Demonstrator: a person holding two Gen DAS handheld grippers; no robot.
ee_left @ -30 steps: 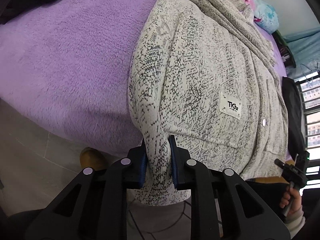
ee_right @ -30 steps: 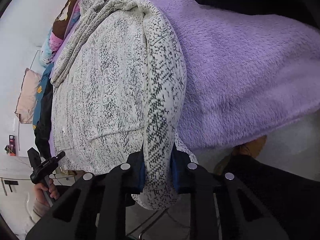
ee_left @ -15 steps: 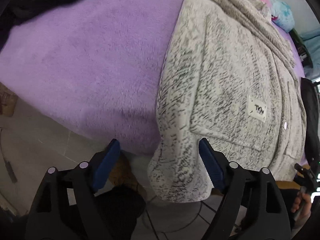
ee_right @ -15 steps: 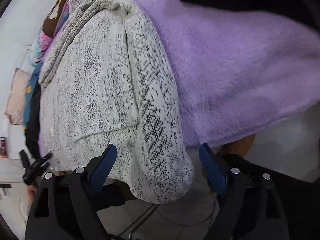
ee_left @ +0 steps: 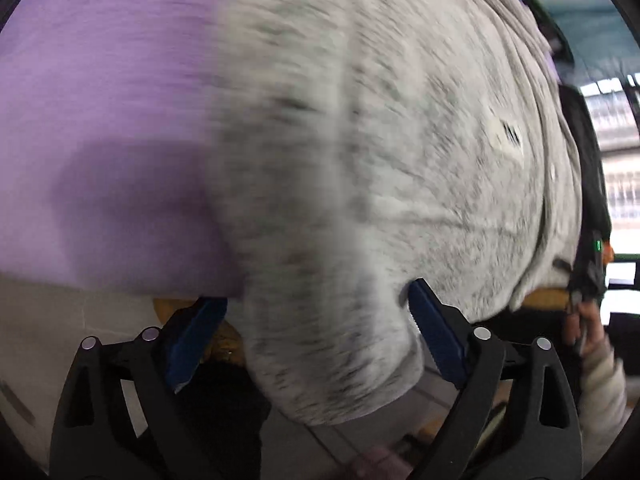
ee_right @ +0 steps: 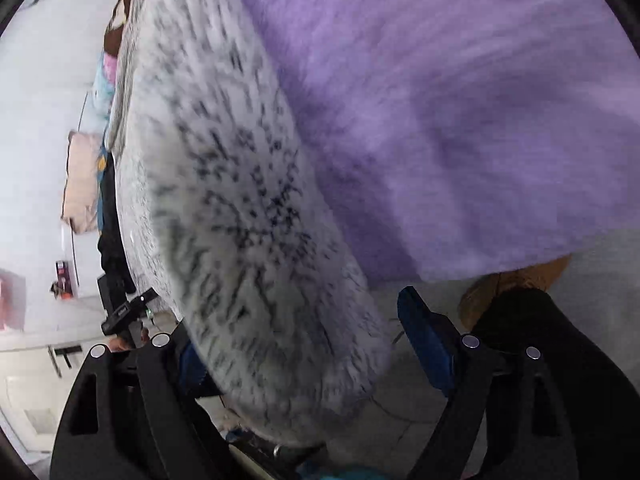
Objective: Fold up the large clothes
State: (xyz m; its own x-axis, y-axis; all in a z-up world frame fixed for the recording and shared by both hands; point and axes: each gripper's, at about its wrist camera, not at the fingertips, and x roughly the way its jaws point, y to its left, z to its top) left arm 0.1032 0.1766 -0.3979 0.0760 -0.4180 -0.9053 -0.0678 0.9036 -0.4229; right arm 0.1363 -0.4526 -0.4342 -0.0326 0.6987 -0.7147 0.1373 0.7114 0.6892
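Note:
A large cream and black speckled fleece jacket lies on a purple fleece blanket, its lower hem hanging over the bed edge. My left gripper is open, its blue pads on either side of the hem's left corner without pinching it. In the right wrist view the jacket hangs the same way between the open jaws of my right gripper. Both views are blurred by motion. The right gripper also shows small at the left view's right edge.
The purple blanket covers the bed. Pale tiled floor lies below the bed edge. A brown slipper and a dark trouser leg are close under the grippers. Pillows and dark clothes lie at the far end.
Both grippers let go of the jacket's hem corners and opened wide. Since then both have moved in closer to the jacket, which now fills more of each view.

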